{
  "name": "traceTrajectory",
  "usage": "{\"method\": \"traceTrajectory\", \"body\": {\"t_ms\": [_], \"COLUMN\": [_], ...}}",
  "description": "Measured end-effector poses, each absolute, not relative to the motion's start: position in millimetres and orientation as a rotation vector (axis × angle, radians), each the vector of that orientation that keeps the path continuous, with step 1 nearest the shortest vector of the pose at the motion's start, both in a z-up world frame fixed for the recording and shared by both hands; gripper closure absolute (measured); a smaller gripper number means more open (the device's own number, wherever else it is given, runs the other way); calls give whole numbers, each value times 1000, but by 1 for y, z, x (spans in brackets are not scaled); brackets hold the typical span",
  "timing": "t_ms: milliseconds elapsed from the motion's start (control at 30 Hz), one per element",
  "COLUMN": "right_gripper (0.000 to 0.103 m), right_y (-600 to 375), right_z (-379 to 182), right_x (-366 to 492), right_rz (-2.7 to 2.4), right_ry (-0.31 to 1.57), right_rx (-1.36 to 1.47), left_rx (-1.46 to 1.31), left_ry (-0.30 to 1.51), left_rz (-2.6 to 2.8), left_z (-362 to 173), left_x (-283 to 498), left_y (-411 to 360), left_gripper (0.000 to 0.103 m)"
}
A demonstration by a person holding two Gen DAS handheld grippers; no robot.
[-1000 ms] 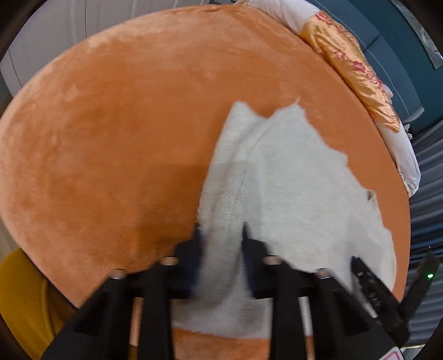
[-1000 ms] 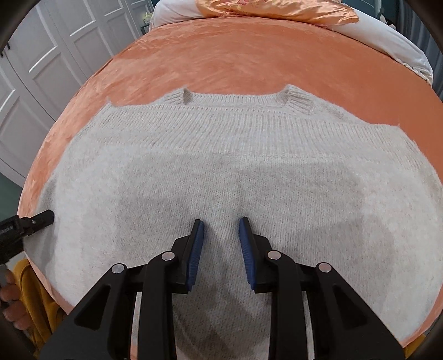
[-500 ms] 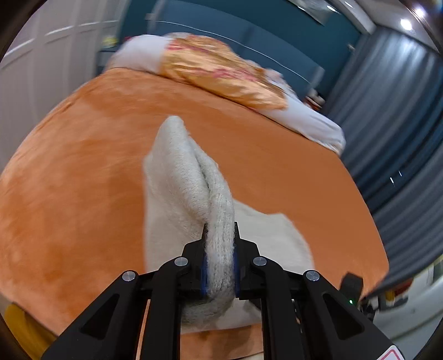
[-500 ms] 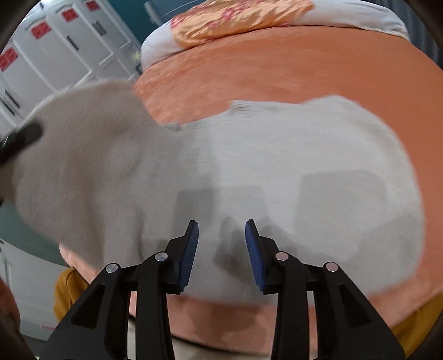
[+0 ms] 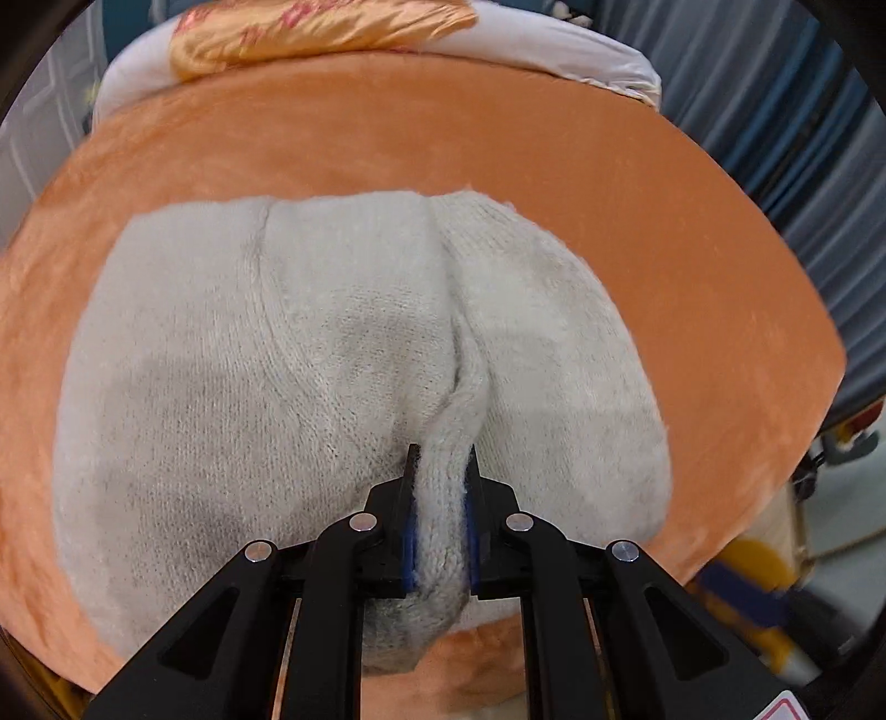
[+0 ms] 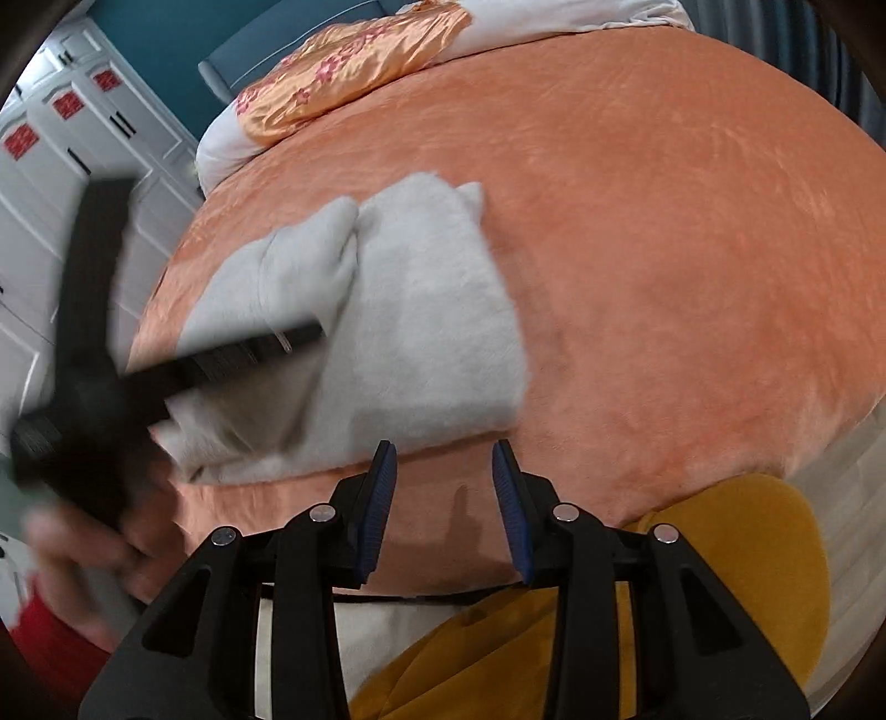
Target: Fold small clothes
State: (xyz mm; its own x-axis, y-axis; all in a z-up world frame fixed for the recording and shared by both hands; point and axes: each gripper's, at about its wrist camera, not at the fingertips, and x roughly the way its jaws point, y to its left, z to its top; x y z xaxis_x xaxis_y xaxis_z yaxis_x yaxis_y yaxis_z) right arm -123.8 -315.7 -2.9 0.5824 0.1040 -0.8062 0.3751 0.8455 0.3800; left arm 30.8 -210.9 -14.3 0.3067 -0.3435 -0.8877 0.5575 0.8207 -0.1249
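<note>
A cream knit sweater (image 5: pixel 310 354) lies on the orange bed cover (image 5: pixel 637 183), one side folded over the body. My left gripper (image 5: pixel 440 459) is shut on a bunched edge of the sweater and holds it over the folded part. In the right wrist view the sweater (image 6: pixel 421 332) lies left of centre, and the left gripper (image 6: pixel 310 335) shows blurred across its left part. My right gripper (image 6: pixel 443 459) is open and empty, just off the sweater's near edge, above the front of the bed.
An orange satin pillow (image 6: pixel 354 72) and white bedding (image 5: pixel 581 44) lie at the head of the bed. White wardrobe doors (image 6: pixel 50 144) stand to the left, grey curtains (image 5: pixel 819 166) to the right. A yellow cushion (image 6: pixel 720 581) sits below the bed's front edge.
My left gripper closed on the sweater's edge, lifted it and carried it over the body, folding that side across. My right gripper drew back off the sweater toward the bed's front edge.
</note>
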Motion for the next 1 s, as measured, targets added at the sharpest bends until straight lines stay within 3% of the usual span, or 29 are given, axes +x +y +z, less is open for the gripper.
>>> {"method": "traceTrajectory", "body": {"t_ms": [133, 167, 200, 233, 267, 400, 633, 667, 733, 767, 900, 1000], "right_gripper": [58, 52, 47, 46, 43, 36, 35, 42, 79, 87, 89, 89], "right_y": [-330, -335, -336, -337, -337, -325, -287, -281, -273, -273, -300, -333], "right_z": [12, 17, 20, 23, 23, 13, -21, -22, -14, -4, 67, 70], "right_x": [-108, -99, -91, -82, -71, -34, 4, 9, 19, 20, -1, -14], "right_rz": [-117, -99, -85, -69, -42, 41, 103, 109, 119, 129, 184, 81], "right_ry": [893, 873, 863, 859, 865, 912, 1053, 1063, 1060, 1030, 771, 742], "right_rx": [615, 638, 651, 663, 675, 727, 777, 768, 706, 682, 681, 652], "left_rx": [209, 187, 172, 167, 159, 168, 164, 160, 168, 165, 144, 140], "left_ry": [1051, 1042, 1022, 1007, 995, 1001, 1163, 1169, 1177, 1180, 1143, 1146], "left_rz": [-619, -631, -621, -601, -577, -485, -383, -375, -356, -355, -345, -338], "left_z": [10, 17, 25, 30, 36, 37, -13, -19, -25, -27, -17, -20], "left_x": [20, 18, 15, 13, 12, 9, 12, 15, 19, 21, 23, 31], "left_y": [-197, -189, -176, -166, -155, -108, -59, -57, -56, -55, -53, -54], "left_gripper": [73, 70, 59, 42, 36, 30, 30, 30, 30, 30, 30, 32]}}
